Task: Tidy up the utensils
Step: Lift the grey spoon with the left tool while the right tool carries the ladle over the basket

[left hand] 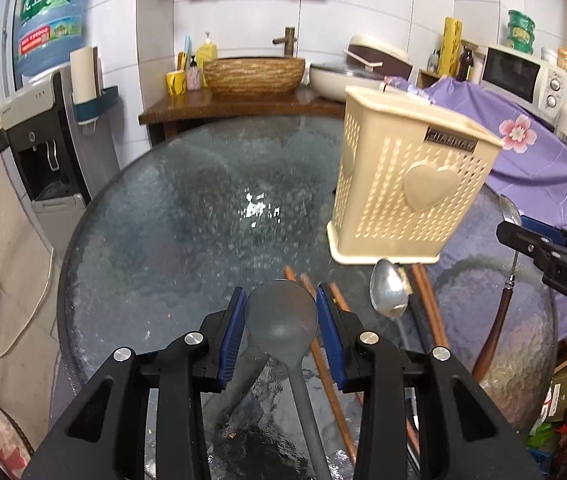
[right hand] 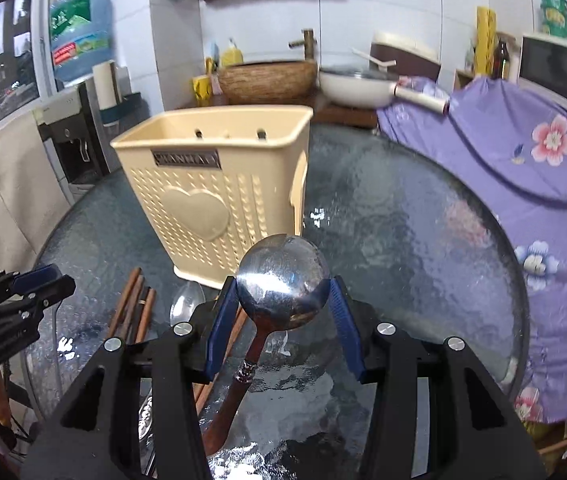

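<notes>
Two grippers are up over the round glass table (left hand: 155, 216), each w/ a spoon bowl framed between its blue pads. Only container on the table is the beige perforated utensil holder (left hand: 411, 184), heart on the front, standing upright. From the right wrist view its top is open and the part of the inside that shows has nothing in it; can't see the bottom tho.

Left gripper (left hand: 281, 314): fingers spread about as wide as the bowl of the grey plastic ladle spoon (left hand: 281, 320), pads right against its edges. Looks like it's pinching the bowl but can't tell 100% if it's actually clamped. Handle runs back under the gripper.

Right gripper (right hand: 283, 292): same deal w/ the steel spoon w/ wooden handle (right hand: 281, 278), bowl sitting between the pads, touching the left pad, handle angling down-left below it. In the left cam that spoon sits upright off to the right, just right of the holder.

On the glass in front of the holder: a bunch of brown chopsticks (left hand: 427, 304) and a small metal spoon (left hand: 389, 290), touching the holder's base edge.
</notes>
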Available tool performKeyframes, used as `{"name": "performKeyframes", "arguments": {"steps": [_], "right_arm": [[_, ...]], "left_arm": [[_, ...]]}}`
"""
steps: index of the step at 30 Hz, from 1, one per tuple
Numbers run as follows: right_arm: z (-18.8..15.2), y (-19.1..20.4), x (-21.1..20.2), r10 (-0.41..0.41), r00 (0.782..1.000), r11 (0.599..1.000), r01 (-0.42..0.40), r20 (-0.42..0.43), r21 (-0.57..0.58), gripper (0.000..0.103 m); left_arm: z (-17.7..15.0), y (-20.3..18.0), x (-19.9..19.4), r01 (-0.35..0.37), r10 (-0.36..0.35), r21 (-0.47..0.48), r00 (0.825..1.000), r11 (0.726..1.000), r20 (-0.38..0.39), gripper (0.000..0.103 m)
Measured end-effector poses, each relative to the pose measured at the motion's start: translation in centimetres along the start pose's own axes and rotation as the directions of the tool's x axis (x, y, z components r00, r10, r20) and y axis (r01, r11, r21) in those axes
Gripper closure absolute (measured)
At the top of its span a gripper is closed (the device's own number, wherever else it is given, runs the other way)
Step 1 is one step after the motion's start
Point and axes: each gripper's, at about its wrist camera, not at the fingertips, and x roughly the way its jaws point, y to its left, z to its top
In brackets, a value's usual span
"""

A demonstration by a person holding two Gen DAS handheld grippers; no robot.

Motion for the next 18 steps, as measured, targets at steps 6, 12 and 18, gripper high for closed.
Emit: {"name": "performKeyframes", "arguments": {"steps": [6,12,18], "right_arm": [[0.4,0.1,-2.4,-0.018,0.998,0.999,0.021,0.064,-0.046,0.056],[0.4,-0.3,-3.2,-0.022,0.997,0.998,0.026,0.075,-0.053,0.056],[0.4,-0.5,-3.7,-0.028,0.996,0.997,0.033,0.085,-0.067,0.056]], "left_arm": [[0.8,-0.4,-2.5,-0.019,0.017,0.022,0.996,1.000,0.091,0.068],[1.6,-0.4,-3.5,-0.021,0.018,0.017,0.989,1.000,0.147,0.068],[2.2,-0.5,-4.0,-0.029,0.026,0.016,0.984,0.999,0.178,0.068]]}}
